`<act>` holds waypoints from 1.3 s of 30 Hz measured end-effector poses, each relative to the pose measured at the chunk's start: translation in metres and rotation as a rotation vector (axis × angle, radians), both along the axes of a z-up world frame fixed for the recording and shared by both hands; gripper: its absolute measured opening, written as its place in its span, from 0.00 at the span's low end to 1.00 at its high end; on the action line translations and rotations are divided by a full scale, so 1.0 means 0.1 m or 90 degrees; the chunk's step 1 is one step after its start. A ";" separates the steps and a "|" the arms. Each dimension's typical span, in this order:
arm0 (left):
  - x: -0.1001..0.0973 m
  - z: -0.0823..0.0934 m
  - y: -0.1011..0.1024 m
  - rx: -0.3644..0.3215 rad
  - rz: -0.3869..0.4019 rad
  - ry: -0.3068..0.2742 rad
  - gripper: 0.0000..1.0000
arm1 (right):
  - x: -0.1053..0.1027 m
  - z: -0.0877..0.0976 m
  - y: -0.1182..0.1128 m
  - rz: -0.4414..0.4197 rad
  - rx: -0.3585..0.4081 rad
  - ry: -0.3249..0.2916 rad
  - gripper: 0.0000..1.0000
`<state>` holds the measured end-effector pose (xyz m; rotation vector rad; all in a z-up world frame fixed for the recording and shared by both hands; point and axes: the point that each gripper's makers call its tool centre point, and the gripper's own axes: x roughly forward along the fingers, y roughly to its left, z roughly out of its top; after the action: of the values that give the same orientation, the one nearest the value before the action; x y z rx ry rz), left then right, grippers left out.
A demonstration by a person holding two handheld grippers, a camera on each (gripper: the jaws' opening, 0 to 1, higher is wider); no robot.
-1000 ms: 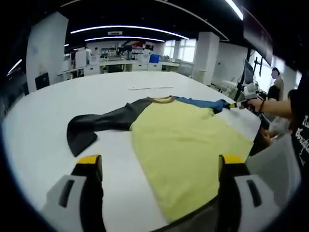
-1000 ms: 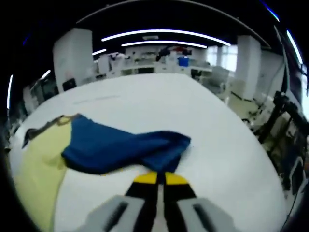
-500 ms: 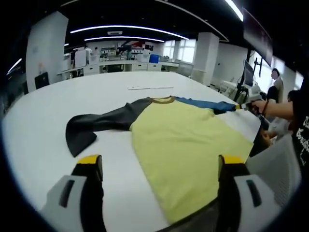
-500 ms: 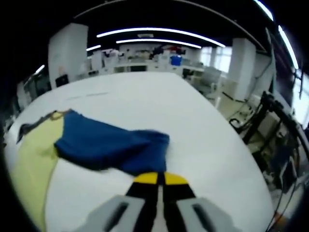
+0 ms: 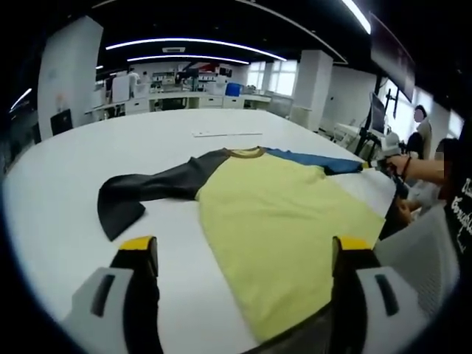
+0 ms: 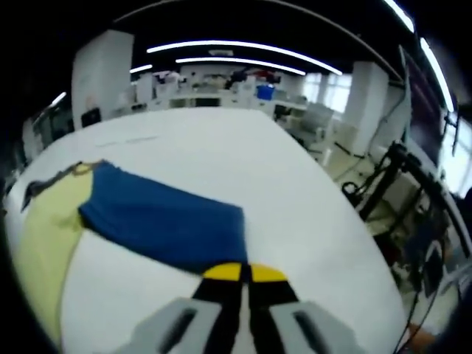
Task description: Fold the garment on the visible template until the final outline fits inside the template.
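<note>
On the table: the garment (image 5: 273, 214) lies spread on the white table (image 5: 59, 192), yellow body in the middle, black sleeve (image 5: 140, 195) out to one side and blue sleeve (image 6: 166, 221) to the other.
Right gripper: the right gripper (image 6: 240, 274) has its jaws pressed together on the cuff edge of the blue sleeve, which is drawn out nearly flat and straight away from the body.
Left gripper: the left gripper (image 5: 240, 254) hangs above the near hem with jaws spread wide, holding nothing.
Step in hand: by the look of it, laying the shirt out flat before any fold; no fold is made yet.
Doing it well: the pull on the blue cuff should be gentle and level with the table, so the sleeve lies smooth without dragging the yellow body sideways; the cuff sits near the table edge and should not slide over it.
Template: no outline can be made out under or around the cloth.
Surface: smooth, pale and broad; a thin strip (image 5: 226, 133) lies well beyond the collar.
Room: an open office with ceiling light strips, white pillars, desks at the back and a person (image 5: 422, 133) standing off to one side.
</note>
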<state>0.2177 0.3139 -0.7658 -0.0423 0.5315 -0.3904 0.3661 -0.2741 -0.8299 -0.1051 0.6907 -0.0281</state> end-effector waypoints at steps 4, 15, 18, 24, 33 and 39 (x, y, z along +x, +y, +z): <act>0.00 0.00 0.02 0.002 0.001 0.001 0.95 | -0.02 -0.05 0.05 0.012 0.006 0.016 0.00; -0.02 -0.01 0.00 0.005 0.002 0.005 0.94 | -0.02 -0.14 0.22 0.073 0.010 0.019 0.00; -0.04 0.00 0.00 0.005 0.003 0.004 0.94 | -0.02 -0.14 0.26 0.077 0.015 0.018 0.00; -0.05 0.00 0.00 0.009 0.001 0.002 0.94 | 0.01 -0.15 0.26 0.074 0.026 0.015 0.00; -0.05 0.02 0.00 0.000 0.004 -0.003 0.94 | -0.07 -0.06 0.32 0.077 0.046 0.025 0.16; -0.06 0.02 -0.01 0.009 -0.002 0.000 0.94 | -0.08 0.04 0.30 0.056 0.082 0.003 0.20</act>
<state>0.2120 0.3129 -0.7642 -0.0279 0.5350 -0.3903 0.3585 -0.2443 -0.8258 -0.0121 0.6906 0.1005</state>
